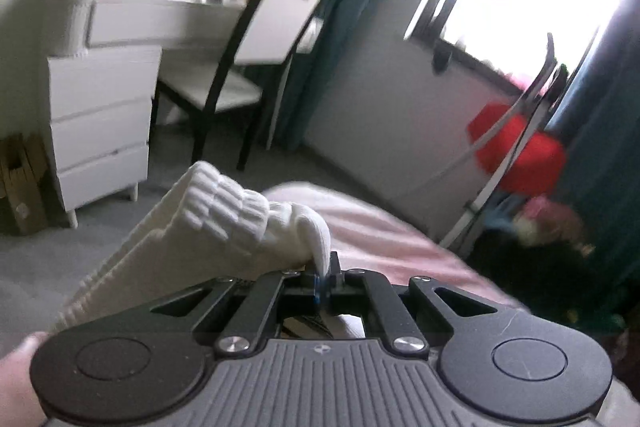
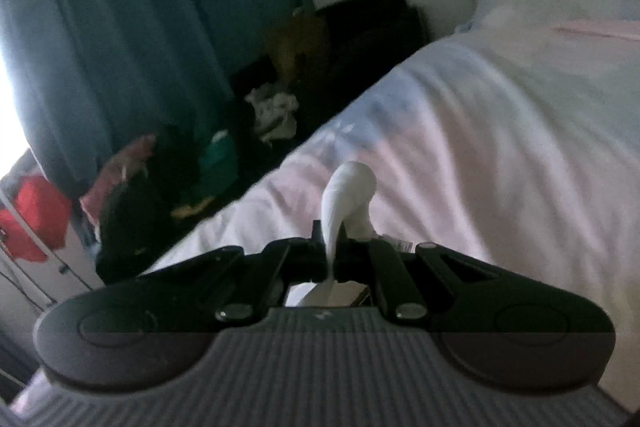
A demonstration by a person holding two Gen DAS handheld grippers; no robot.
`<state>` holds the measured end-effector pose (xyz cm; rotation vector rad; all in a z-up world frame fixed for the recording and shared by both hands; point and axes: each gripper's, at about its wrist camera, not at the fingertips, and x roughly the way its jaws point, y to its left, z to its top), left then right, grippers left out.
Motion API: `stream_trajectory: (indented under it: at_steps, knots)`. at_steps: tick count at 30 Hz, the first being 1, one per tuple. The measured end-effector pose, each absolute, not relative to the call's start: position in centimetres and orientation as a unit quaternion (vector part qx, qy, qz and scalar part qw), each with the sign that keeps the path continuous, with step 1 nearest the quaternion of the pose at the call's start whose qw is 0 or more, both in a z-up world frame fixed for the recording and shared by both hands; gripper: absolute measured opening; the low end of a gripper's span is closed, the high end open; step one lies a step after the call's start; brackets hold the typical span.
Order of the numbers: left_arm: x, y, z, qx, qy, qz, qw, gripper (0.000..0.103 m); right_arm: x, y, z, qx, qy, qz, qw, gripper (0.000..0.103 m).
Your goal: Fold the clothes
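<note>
My left gripper [image 1: 325, 277] has its jaws pinched tight on one end of a white ribbed knit sock [image 1: 208, 227]; cuff part fans up & to the left, off the bed. My right gripper [image 2: 331, 247] is likewise clamped on white sock fabric [image 2: 352, 195], a bunched bit poking out past the tips, w/ the pale pink bedsheet [image 2: 500, 147] right under it. White drawer unit [image 1: 100, 123] & black-framed white chair [image 1: 248, 67] sit across the room.
</note>
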<state>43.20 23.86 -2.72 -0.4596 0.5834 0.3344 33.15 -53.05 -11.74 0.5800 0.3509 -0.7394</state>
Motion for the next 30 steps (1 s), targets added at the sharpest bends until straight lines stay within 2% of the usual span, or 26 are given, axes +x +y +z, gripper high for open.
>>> stream_trajectory:
  at_steps: [4, 7, 9, 11, 13, 14, 17, 18, 19, 23, 24, 30]
  knots:
    - [46.9, 22.9, -6.0, -0.197, 0.32, 0.179, 0.909, 0.003, 36.0, -53.3, -15.2, 0.233, 0.189, -0.343, 0.89, 0.008]
    - [46.9, 23.3, -7.2, -0.199, 0.333, 0.175, 0.905, 0.006, 36.8, -53.5, -16.3, 0.227, 0.205, -0.332, 0.892, 0.014]
    - [46.6, 23.5, -7.7, -0.198, 0.338, 0.172, 0.904, 0.012, 36.4, -54.2, -16.3, 0.261, 0.214, -0.307, 0.89, 0.026]
    - [45.0, 23.6, -7.2, -0.192, 0.329, 0.161, 0.91, 0.02, 35.2, -54.3, -15.4, 0.276, 0.205, -0.295, 0.892, 0.059]
    - [43.1, 23.7, -6.5, -0.197, 0.322, 0.149, 0.914, 0.042, 33.4, -53.8, -14.4, 0.287, 0.185, -0.284, 0.896, 0.072]
    - [42.0, 23.8, -6.2, -0.203, 0.318, 0.142, 0.915, 0.046, 32.2, -53.5, -13.9, 0.295, 0.175, -0.279, 0.897, 0.075]
    - [37.9, 23.8, -5.2, -0.226, 0.301, 0.113, 0.92, 0.06, 28.5, -52.4, -12.8, 0.343, 0.156, -0.255, 0.89, 0.075]
    - [36.0, 23.9, -5.1, -0.237, 0.291, 0.102, 0.921, 0.07, 26.9, -52.1, -12.6, 0.371, 0.148, -0.241, 0.884, 0.075]
    - [34.2, 24.1, -5.2, -0.249, 0.28, 0.095, 0.922, 0.076, 25.3, -51.8, -12.5, 0.399, 0.139, -0.226, 0.878, 0.075]
    - [26.6, 25.7, -6.2, -0.335, 0.252, 0.075, 0.905, 0.077, 18.3, -50.4, -13.5, 0.503, 0.106, -0.193, 0.836, 0.077]
    - [24.9, 26.2, -6.6, -0.36, 0.247, 0.074, 0.897, 0.082, 16.7, -49.9, -14.1, 0.524, 0.102, -0.192, 0.823, 0.077]
    - [21.4, 26.9, -8.7, -0.427, 0.26, 0.072, 0.863, 0.082, 13.3, -47.6, -18.1, 0.604, 0.152, -0.167, 0.764, 0.077]
